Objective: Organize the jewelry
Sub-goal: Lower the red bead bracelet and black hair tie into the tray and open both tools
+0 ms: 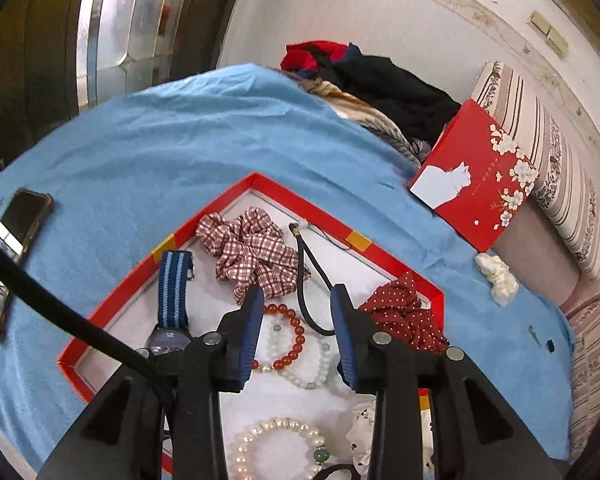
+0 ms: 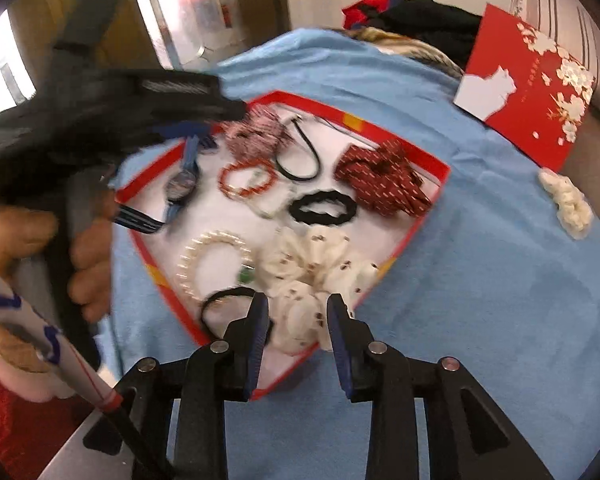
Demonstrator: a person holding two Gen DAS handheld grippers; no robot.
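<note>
Tray (image 2: 436, 184): lay on the cloth (image 2: 480, 280), holding everything below.
Far end: checked scrunchie (image 1: 256, 252), hair tie (image 1: 312, 280) to its right, dotted scrunchie (image 1: 400, 316) beyond that.
Left side: watch (image 1: 172, 300).
Middle: bead bracelet (image 1: 288, 336).
Near end: pearl bracelet (image 1: 276, 448).
Lid (image 1: 476, 176): on the cloth, right of the tray.
Phone (image 1: 16, 248): on the cloth, left of the tray.

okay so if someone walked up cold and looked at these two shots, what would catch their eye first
The red-rimmed tray in the middle of the blue cloth, crowded with bracelets, a watch and scrunchies. Next, the red lid with a white cat, propped at the cloth's far right edge. A lone white scrunchie lies outside the tray, just below that lid.
</note>
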